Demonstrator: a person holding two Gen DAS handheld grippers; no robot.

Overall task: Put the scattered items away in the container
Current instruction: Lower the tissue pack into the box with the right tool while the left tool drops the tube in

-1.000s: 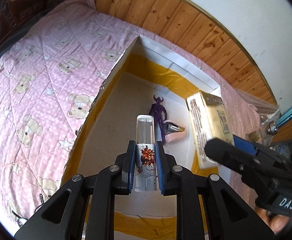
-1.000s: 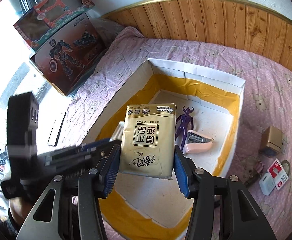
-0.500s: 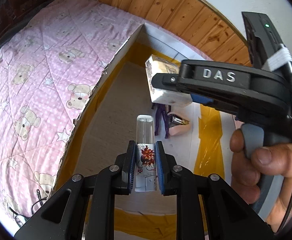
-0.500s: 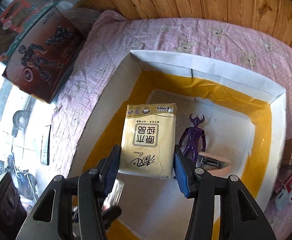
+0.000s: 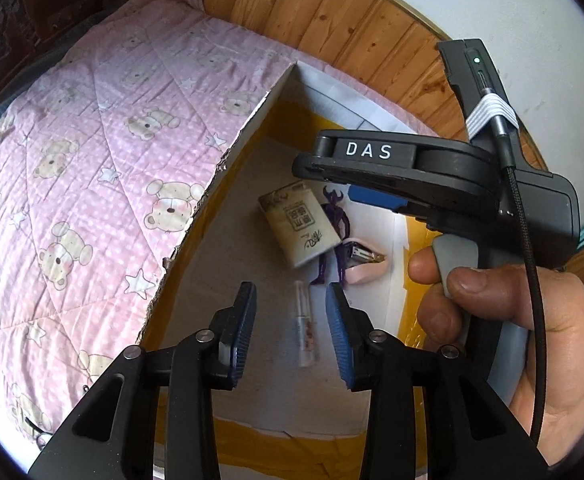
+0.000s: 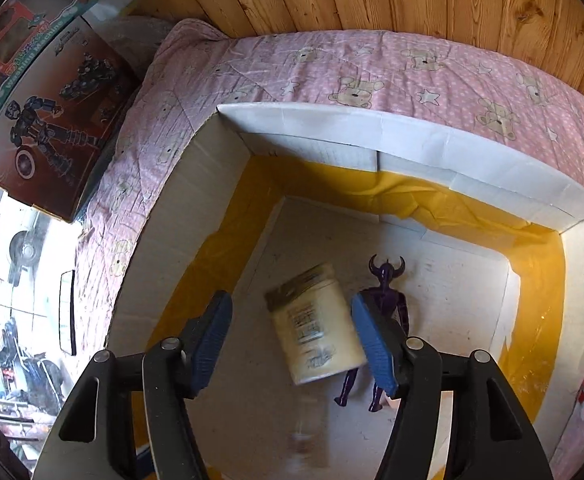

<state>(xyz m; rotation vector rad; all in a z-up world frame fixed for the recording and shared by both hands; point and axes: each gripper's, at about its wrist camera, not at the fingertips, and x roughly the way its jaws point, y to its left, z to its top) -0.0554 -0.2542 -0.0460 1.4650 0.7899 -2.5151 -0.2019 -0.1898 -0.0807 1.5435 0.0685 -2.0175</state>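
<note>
The container (image 6: 412, 142) is an open cardboard box with white walls, a band of yellow tape round its lower inside, and a pale floor. A beige tissue pack (image 5: 299, 227) with printed characters sits tilted inside, overlapping a purple horned figure (image 6: 388, 276) that lies flat on its back (in the right wrist view the pack is blurred). Just beside the figure's legs lies a pink stapler (image 5: 366, 262). Nearer the front, a slim clear tube (image 5: 304, 326) with a printed label lies lengthwise on the floor.
</note>
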